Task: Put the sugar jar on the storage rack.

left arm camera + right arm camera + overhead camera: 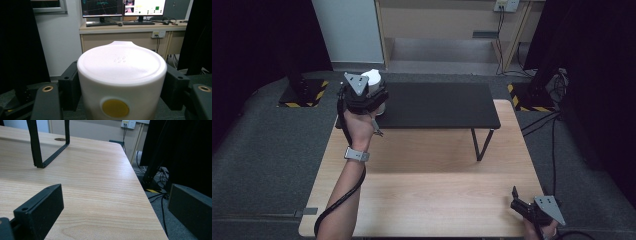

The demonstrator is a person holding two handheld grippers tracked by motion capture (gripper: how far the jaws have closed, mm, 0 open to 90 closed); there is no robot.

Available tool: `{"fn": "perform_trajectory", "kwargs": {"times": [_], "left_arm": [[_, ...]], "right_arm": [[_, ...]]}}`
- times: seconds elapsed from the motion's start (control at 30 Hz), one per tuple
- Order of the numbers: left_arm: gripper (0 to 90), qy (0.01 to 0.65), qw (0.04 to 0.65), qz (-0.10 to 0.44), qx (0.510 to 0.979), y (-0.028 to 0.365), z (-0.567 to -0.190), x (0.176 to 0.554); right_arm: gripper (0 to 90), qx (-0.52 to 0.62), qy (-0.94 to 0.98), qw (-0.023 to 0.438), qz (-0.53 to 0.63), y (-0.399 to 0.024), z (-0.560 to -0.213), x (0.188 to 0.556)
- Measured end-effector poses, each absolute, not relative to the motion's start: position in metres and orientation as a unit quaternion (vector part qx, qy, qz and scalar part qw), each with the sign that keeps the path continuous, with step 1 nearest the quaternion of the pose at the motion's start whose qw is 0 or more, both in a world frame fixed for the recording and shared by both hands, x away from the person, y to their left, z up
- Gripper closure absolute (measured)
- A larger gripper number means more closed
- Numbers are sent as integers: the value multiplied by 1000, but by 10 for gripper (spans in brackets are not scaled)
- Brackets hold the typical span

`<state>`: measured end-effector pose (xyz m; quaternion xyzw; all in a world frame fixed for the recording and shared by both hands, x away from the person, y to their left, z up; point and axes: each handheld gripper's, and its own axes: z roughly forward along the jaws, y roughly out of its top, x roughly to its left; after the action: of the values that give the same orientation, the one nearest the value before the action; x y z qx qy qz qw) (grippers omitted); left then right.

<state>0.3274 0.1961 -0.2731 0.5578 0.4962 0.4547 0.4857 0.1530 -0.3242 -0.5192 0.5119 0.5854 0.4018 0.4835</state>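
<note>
A white round container (121,80) with a flat lid and a yellow dot on its front sits between the jaws of my left gripper (121,90), which is shut on it from both sides. From above, that left gripper (371,97) is held over the left end of the black raised shelf (437,105), with the white container (373,77) sticking out past it. My right gripper (518,200) rests near the table's front right corner. Its jaws stand wide apart, and its own view has bare wood between them (112,202).
The black shelf stands on thin metal legs (479,145) on the light wooden table (432,190); one leg (37,147) rises ahead of the right gripper. The table's right edge (147,202) drops to grey floor with cables. Beyond are a cabinet and monitors (122,10).
</note>
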Motion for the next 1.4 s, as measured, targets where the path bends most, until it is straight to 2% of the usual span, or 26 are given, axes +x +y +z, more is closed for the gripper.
{"fn": "perform_trajectory", "kwargs": {"times": [0.1,0.17,0.4,0.97,1.4], "left_arm": [[288,495,481,455,562,196,-271,327],[247,493,482,456,563,196,-272,327],[6,483,486,450,573,200,-274,327],[0,483,488,441,578,207,-272,319],[0,483,495,452,564,229,-302,279]], "right_arm": [[5,512,586,484,402,-324,-519,153],[5,512,585,483,402,-324,-519,153],[5,513,584,483,404,-324,-519,153],[5,515,583,481,404,-325,-519,153],[5,515,584,481,403,-324,-519,153]]}}
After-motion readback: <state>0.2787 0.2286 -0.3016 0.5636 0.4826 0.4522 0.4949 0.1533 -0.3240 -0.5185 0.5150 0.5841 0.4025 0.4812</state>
